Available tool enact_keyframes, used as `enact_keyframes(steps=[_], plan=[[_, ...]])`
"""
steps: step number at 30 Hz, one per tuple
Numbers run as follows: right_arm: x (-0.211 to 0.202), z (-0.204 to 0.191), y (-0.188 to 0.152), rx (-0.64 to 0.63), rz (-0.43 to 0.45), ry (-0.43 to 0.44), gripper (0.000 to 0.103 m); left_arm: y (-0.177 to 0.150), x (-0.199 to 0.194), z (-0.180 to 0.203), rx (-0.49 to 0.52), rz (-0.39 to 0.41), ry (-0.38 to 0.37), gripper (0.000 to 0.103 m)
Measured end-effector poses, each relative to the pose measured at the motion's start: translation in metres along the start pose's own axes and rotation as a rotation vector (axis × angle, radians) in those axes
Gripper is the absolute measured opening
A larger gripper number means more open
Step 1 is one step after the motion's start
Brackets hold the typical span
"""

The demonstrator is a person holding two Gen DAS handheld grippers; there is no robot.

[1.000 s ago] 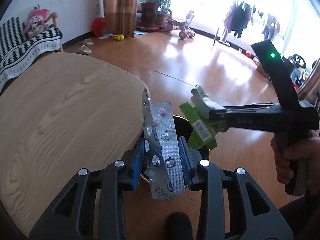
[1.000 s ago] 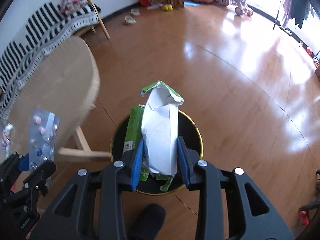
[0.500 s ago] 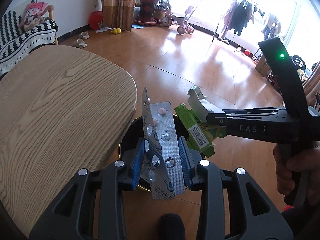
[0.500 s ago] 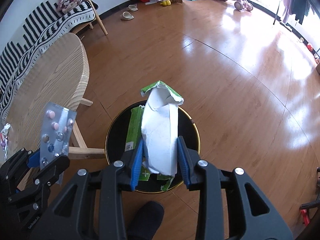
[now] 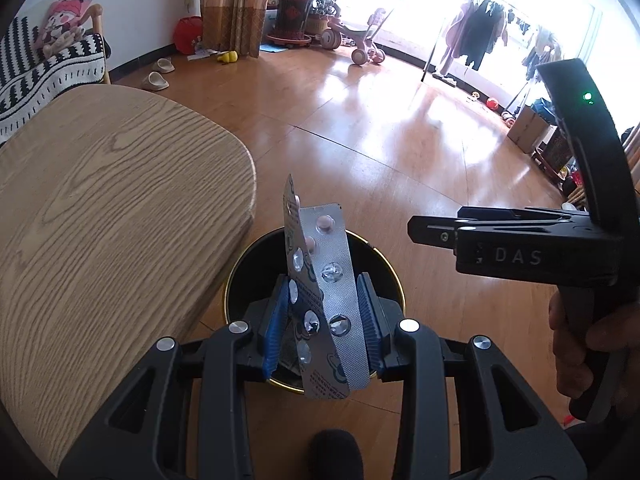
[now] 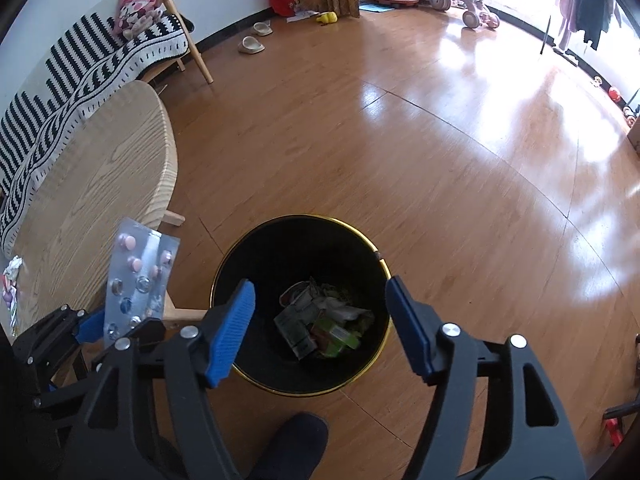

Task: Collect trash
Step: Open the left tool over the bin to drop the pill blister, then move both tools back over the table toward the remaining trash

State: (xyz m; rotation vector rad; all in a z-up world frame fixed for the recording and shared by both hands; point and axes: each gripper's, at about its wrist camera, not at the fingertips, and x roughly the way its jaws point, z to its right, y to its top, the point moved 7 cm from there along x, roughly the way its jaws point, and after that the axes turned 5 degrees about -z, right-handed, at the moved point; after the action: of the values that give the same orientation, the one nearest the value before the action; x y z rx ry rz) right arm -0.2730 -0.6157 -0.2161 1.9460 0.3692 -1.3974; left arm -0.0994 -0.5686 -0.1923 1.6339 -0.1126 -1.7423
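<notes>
Silver foil blister pack of pills point(image 5: 326, 300) stood upright, long axis vertical, clenched in the left hand-held gripper point(image 5: 324, 316) directly above the black gold-rimmed trash bin point(image 6: 240, 256). The right hand-held gripper point(image 6: 320, 320) hung released and empty over it.

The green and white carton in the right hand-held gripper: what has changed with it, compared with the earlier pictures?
The right hand-held gripper opened and let the carton go; it now lies in the black bin among other trash. The left hand-held gripper moved closer over the bin. Unchanged: it is still shut on the blister pack, and the wooden table stands beside the bin.
</notes>
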Motion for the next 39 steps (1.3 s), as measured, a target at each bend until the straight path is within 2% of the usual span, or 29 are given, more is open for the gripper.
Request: enact_keyframes(steps=[4, 6, 9, 13, 18, 21, 25, 26, 29, 33, 36, 39], plan=[[-0.007, 0.007, 0.002, 0.026, 0.021, -0.008, 0.071, 0.003, 0.006, 0.004, 0.01, 0.002, -0.019, 0.038], [-0.011, 0.011, 0.004, 0.038, 0.033, -0.008, 0.071, 0.005, 0.005, 0.005, 0.011, 0.015, -0.035, 0.057], [-0.018, 0.008, 0.006, 0.044, 0.049, -0.002, 0.072, 0.009, -0.001, 0.003, 0.008, 0.043, -0.031, 0.078], [-0.029, -0.014, 0.013, 0.026, 0.077, 0.012, 0.074, 0.009, -0.018, -0.009, -0.011, 0.059, -0.028, 0.083], [-0.046, -0.067, 0.018, -0.043, 0.121, 0.051, 0.076, 0.004, -0.067, -0.046, -0.044, 0.101, 0.022, 0.087], [-0.055, -0.114, 0.017, -0.116, 0.136, 0.096, 0.077, -0.006, -0.115, -0.096, -0.094, 0.148, 0.109, 0.089], [-0.06, -0.192, 0.008, -0.236, 0.136, 0.157, 0.078, -0.032, -0.174, -0.176, -0.197, 0.186, 0.227, 0.09], [-0.061, -0.222, 0.003, -0.283, 0.129, 0.185, 0.078, -0.04, -0.187, -0.195, -0.225, 0.193, 0.259, 0.09], [-0.066, -0.293, -0.019, -0.41, 0.108, 0.257, 0.078, -0.076, -0.227, -0.258, -0.305, 0.192, 0.358, 0.09], [-0.069, -0.377, -0.064, -0.604, 0.051, 0.364, 0.078, -0.136, -0.269, -0.331, -0.361, 0.144, 0.493, 0.09], [-0.072, -0.436, -0.11, -0.827, 0.018, 0.41, 0.078, -0.166, -0.285, -0.363, -0.397, 0.112, 0.514, 0.09], [-0.065, -0.473, -0.152, -1.007, -0.012, 0.393, 0.078, -0.195, -0.292, -0.389, -0.421, 0.089, 0.501, 0.09]])
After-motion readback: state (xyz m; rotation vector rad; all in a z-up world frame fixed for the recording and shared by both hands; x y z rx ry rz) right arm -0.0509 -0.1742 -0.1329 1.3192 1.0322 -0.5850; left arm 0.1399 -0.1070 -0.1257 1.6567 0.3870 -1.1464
